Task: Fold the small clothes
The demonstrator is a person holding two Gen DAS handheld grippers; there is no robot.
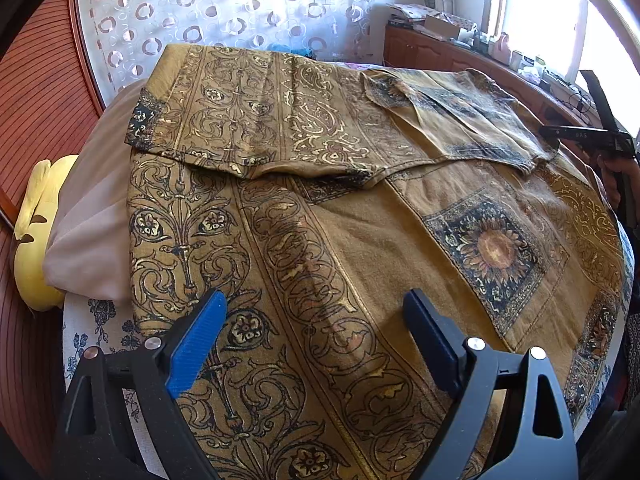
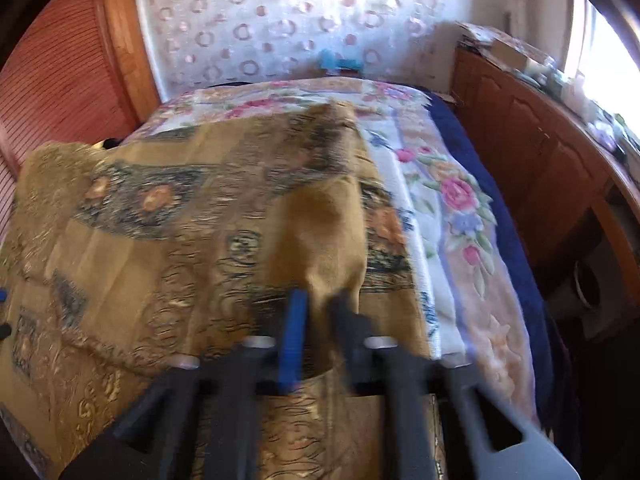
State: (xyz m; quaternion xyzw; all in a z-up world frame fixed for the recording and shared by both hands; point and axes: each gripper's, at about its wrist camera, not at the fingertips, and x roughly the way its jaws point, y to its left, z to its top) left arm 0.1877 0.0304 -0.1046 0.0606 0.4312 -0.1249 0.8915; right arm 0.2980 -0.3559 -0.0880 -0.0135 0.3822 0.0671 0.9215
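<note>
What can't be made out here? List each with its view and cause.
- Right gripper grip: right wrist view, motion blur; the garment seems pinched, but how much cloth sits between the fingers is unclear.
- Dresser clutter: left wrist view, too small and washed out by window glare.
- Garment's near hem: left wrist view, cut off by the bottom edge and the open left gripper.

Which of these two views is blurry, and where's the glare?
Right wrist view is motion-blurred: the right gripper and the patterned garment smear. Left wrist view is sharp, the left gripper crisp. The window blows out white in both.
</note>
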